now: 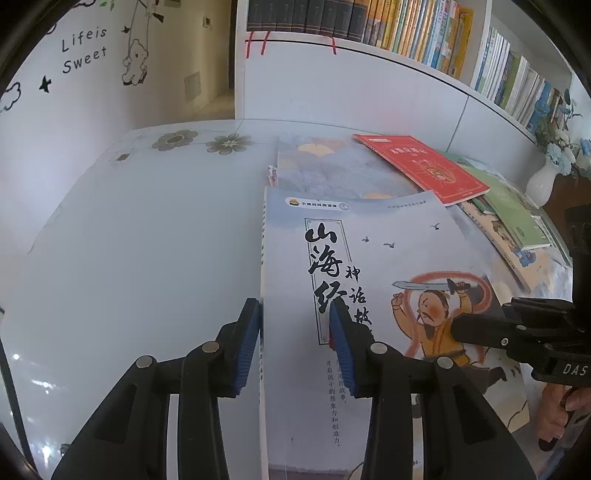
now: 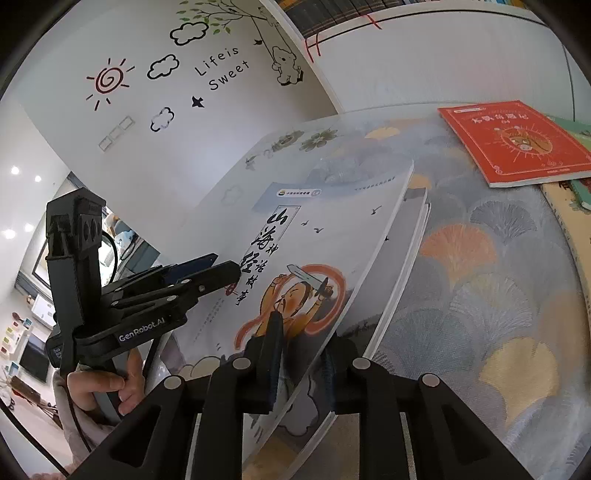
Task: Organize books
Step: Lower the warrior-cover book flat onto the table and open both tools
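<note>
Pale blue-grey paperback with black brush calligraphy and a cartoon swordsman on its cover [image 1: 369, 258] is the item in hand. It lies at the near end of a fabric mat printed with fan-shaped leaves [image 2: 491, 258], which covers part of the glossy white surface with flower decals [image 1: 129, 240].

The left gripper [image 1: 295, 347] straddles the book's spine edge: one blue-padded finger stands outside the spine, the other over the cover. The fingers are narrowly parted; whether the pads actually press cannot be told from either view.

The right gripper [image 2: 301, 358] has the opposite, open-page side between its fingers, which are closed on the front cover. In the right wrist view that cover is lifted clear of the pages beneath, so the grip appears to take the cover alone, not the whole block. Judgement: a hold on both sides suits squaring or lifting the book, but the cover-only pinch risks bending it.

A red paperback with a sun emblem [image 1: 424, 166] and green-covered books [image 1: 513, 210] lie overlapped further back on the mat, apparently still to be sorted. The white bookshelf filled with upright volumes [image 1: 406, 33] stands behind.
</note>
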The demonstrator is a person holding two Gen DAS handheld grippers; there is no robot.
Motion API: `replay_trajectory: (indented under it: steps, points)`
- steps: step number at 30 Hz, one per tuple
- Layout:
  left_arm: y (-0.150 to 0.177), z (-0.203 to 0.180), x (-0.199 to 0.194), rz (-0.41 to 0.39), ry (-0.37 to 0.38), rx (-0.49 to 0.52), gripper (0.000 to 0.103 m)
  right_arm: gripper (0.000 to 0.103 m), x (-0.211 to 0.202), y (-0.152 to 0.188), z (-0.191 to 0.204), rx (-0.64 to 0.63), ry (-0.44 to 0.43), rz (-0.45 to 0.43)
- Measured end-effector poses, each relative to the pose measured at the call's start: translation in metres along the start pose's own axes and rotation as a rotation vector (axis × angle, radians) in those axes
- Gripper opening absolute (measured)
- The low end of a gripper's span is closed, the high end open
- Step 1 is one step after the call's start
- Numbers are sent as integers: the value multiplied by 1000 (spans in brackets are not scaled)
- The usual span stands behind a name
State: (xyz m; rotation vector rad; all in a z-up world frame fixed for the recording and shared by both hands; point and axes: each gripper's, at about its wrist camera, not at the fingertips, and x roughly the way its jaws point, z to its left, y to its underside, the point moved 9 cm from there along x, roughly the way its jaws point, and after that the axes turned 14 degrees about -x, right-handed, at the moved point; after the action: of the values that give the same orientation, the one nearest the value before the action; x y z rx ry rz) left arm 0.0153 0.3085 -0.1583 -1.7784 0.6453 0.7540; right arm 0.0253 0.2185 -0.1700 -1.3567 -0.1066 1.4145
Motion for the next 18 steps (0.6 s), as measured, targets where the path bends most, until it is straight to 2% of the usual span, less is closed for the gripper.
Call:
replay_trajectory:
  steps: [3, 5, 7, 9, 15, 18]
  points:
    - [-1, 0, -1, -9, -13, 3, 36, 26, -2, 1, 1, 28, -18, 10]
    - [-2, 3, -1, -15, -30, 2, 36, 27, -4, 1, 1, 55, 5, 21]
    - [-3, 5, 0, -19, -31, -5, 36, 33, -5, 2, 4, 51, 18, 35]
    - [-4, 7, -1, -25, -37, -13, 36, 47, -8, 2, 11, 30, 37, 57]
    - [-6, 5, -7, -46, -26, -15, 36, 52, -13, 7, 5, 22, 123, 103]
    - [-7, 5, -7, -46, -21, -17, 36, 52, -14, 12, -3, 53, 124, 130]
